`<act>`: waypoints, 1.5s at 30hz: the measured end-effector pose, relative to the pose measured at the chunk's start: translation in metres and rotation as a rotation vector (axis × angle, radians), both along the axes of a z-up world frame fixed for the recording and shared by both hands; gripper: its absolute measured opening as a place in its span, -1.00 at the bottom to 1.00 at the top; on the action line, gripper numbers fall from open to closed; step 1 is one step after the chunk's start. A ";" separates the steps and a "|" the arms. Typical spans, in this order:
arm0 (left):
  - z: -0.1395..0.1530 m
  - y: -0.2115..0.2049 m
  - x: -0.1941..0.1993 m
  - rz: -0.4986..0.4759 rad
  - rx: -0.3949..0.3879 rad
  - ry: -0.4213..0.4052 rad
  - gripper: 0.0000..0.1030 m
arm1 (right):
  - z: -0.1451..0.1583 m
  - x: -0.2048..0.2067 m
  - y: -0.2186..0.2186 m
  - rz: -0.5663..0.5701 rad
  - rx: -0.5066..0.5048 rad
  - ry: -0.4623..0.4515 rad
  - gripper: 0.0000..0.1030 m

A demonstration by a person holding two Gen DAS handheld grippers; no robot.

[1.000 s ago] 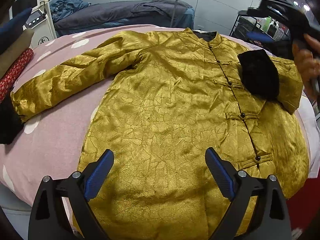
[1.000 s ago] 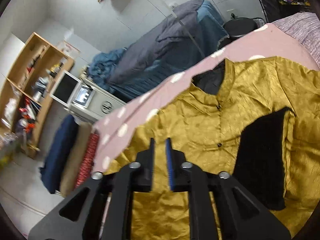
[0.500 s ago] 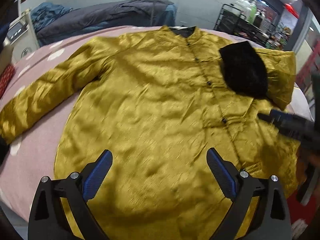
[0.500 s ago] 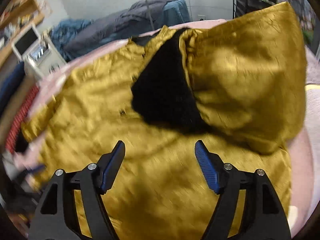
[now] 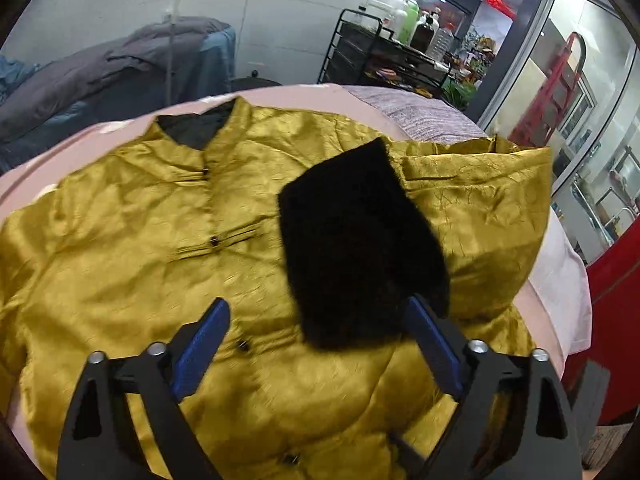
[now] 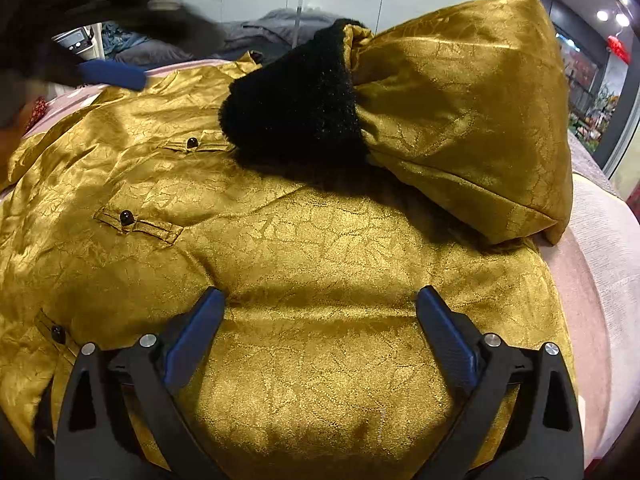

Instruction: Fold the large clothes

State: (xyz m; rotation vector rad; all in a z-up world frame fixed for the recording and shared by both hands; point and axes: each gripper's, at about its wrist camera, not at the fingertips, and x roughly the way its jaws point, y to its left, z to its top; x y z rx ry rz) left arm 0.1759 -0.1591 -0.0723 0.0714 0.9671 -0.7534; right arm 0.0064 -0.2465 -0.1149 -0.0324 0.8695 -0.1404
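Observation:
A gold padded jacket [image 5: 120, 260] lies front up, buttoned, on a pink bed cover [image 5: 560, 280]. One sleeve [image 5: 480, 208] is folded in across the chest, and its black furry cuff [image 5: 352, 240] rests beside the button row. My left gripper [image 5: 316, 312] hovers at the cuff's near end with the jaws closing; the cuff's tip lies between the fingers, unpressed. In the right wrist view the same jacket [image 6: 320, 240], sleeve [image 6: 460, 100] and cuff [image 6: 296, 112] show. My right gripper [image 6: 320, 296] is low over the jacket's body below the sleeve, jaws opening wide, nothing held.
A black rack [image 5: 400, 40] with bottles stands behind the bed. Grey and blue bedding [image 5: 100, 76] is heaped at the far left. A red panel [image 5: 616, 320] borders the bed's right side. The left gripper's blue finger [image 6: 112, 74] shows blurred in the right wrist view.
The left gripper swept right across the jacket to the black cuff and narrowed a little. The right gripper's jaws spread from nearly together to wide as it dropped onto the jacket's body.

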 end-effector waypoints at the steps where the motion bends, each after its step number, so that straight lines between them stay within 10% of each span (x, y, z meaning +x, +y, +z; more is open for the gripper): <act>1: -0.006 -0.009 0.006 -0.009 -0.011 0.035 0.41 | 0.000 0.000 -0.002 0.001 0.009 0.002 0.85; 9: -0.005 -0.036 0.008 0.027 -0.035 0.000 -0.77 | 0.000 -0.001 -0.009 0.013 0.040 -0.007 0.89; 16: 0.083 -0.015 -0.001 0.103 0.001 -0.334 -0.87 | 0.001 -0.003 -0.011 0.013 0.039 -0.009 0.89; 21: 0.113 0.030 0.022 0.260 0.043 -0.427 -0.87 | 0.001 -0.003 -0.010 0.013 0.039 -0.010 0.89; 30: 0.039 0.076 0.062 0.349 0.202 -0.284 -0.87 | 0.001 -0.005 -0.012 0.015 0.037 -0.007 0.90; 35: 0.003 0.097 0.073 0.422 0.234 -0.151 -0.48 | 0.002 -0.004 -0.013 0.014 0.035 -0.006 0.90; 37: 0.002 0.107 0.075 0.453 0.198 -0.084 0.48 | 0.002 -0.004 -0.012 0.014 0.035 -0.006 0.90; 38: 0.005 0.113 0.071 0.465 0.150 -0.073 0.60 | 0.002 -0.004 -0.011 0.014 0.035 -0.006 0.90; 45: 0.044 0.120 0.037 0.461 -0.057 -0.116 0.86 | 0.002 -0.004 -0.012 0.014 0.033 -0.007 0.90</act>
